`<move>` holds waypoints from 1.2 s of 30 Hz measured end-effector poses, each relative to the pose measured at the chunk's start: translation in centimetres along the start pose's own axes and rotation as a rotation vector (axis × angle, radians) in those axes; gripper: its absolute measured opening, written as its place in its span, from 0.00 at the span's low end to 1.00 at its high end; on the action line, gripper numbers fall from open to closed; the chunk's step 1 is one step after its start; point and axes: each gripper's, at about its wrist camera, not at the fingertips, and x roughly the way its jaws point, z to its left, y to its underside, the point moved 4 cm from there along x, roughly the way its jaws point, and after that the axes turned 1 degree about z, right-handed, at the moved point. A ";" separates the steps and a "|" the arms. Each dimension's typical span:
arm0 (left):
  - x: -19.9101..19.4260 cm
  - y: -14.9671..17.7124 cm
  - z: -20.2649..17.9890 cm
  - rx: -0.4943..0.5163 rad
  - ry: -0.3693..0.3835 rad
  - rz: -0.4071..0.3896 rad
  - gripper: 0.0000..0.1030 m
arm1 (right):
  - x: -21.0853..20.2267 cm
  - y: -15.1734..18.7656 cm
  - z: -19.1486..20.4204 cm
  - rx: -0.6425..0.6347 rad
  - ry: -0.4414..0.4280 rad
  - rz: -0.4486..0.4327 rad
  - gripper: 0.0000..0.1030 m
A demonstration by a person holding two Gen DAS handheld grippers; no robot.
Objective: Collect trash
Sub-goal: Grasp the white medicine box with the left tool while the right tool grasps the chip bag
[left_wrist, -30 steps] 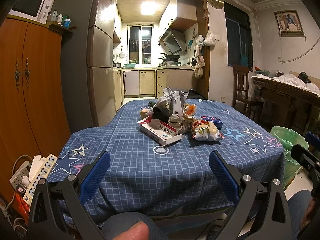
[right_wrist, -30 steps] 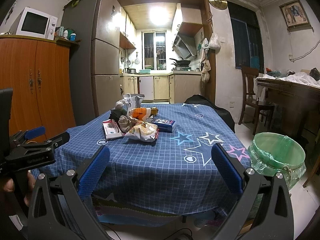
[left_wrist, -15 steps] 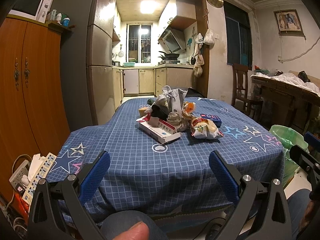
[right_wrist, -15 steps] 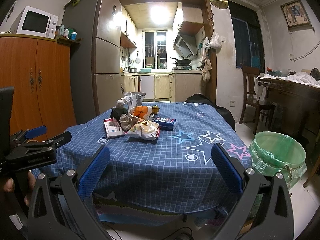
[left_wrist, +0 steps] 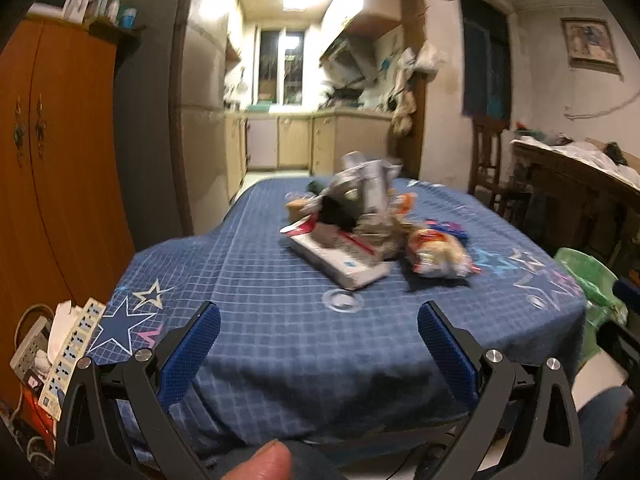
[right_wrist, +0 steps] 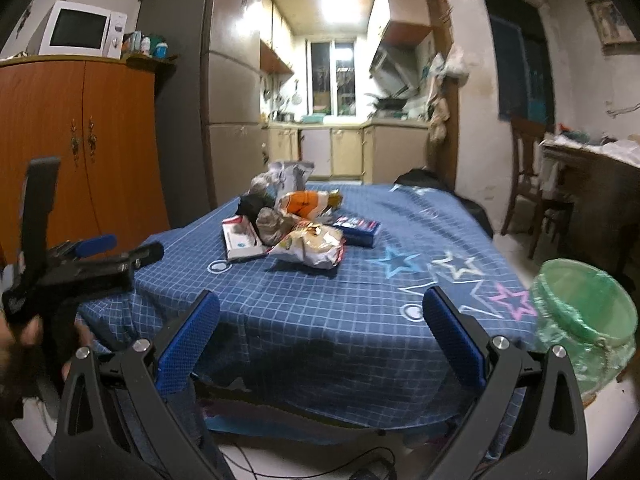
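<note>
Right, left wrist view first:
Left gripper (left_wrist: 319, 322): fingers spread wide, nothing between them, hanging short of the near table edge.
Left fingers (left_wrist: 191, 354): blue pads angled outward over the drooping cloth.
Table (left_wrist: 280, 344): draped in a blue checked cloth with star prints.
Trash pile (left_wrist: 360, 224): heaped near the middle of the table, well ahead of the gripper, and smeared by motion blur.
White flat box (left_wrist: 344, 264): nearest piece of the pile, lying flat with one corner toward the camera.
Crumpled snack bag (left_wrist: 438, 258): just right of the box, resting on the cloth.
Silver bag (left_wrist: 368, 188): standing up at the back of the heap.
Green bin (left_wrist: 588, 280): on the floor past the table's right corner, lined with a green bag.
Thumb (left_wrist: 264, 462): poking in at the bottom edge.

Now the right wrist view:
Right gripper (right_wrist: 321, 322): also wide apart and empty, held off the table's near edge.
Left gripper (right_wrist: 100, 254): seen side-on at far left, gripped by a blurred hand (right_wrist: 24, 344).
Trash pile (right_wrist: 292, 220): left of centre on the cloth, sharper here.
Orange wrapper (right_wrist: 308, 204): on top, behind the crumpled snack bag (right_wrist: 312, 248).
Blue carton (right_wrist: 358, 230): lying flat at the pile's right side.
White flat box (right_wrist: 240, 240): at the pile's left.
Green bin (right_wrist: 584, 312): low right, mouth open, beside the table corner.
</note>
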 end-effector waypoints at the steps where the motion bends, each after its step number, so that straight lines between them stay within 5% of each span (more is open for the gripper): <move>1: 1.0 -0.5 0.9 -0.015 -0.005 0.015 0.95 | 0.5 -0.1 0.0 0.006 -0.011 0.012 0.95; 6: 6.6 -1.9 3.5 -0.031 0.070 0.167 0.95 | 5.0 -1.1 -0.9 0.060 -0.085 0.119 0.95; 10: 10.5 -2.1 4.7 -0.137 0.135 0.292 0.95 | 9.1 -2.4 -1.8 0.138 -0.140 0.196 0.95; 16: 13.6 -2.5 4.3 -0.200 0.155 0.331 0.95 | 15.1 -4.3 -1.7 0.195 -0.163 0.282 0.95; 22: 16.1 -2.7 3.6 -0.213 0.149 0.358 0.95 | 19.8 -4.0 -1.2 0.147 -0.073 0.370 0.95; 23: 16.4 -2.9 3.5 -0.213 0.152 0.361 0.95 | 20.4 -3.8 -1.2 0.146 -0.074 0.389 0.91; 26: 17.0 -3.6 2.8 -0.194 0.146 0.355 0.95 | 21.2 -3.3 -1.6 0.140 -0.074 0.417 0.59; 30: 18.8 -3.7 1.3 -0.126 0.096 0.384 0.94 | 20.4 -3.0 -2.2 0.178 -0.112 0.408 0.50; 33: 19.8 -4.1 1.4 -0.047 -0.001 0.381 0.91 | 19.6 -2.6 -2.3 0.180 -0.132 0.406 0.49; 36: 19.2 -5.1 5.0 -0.080 -0.154 0.334 0.90 | 18.1 -2.4 -2.2 0.187 -0.147 0.393 0.49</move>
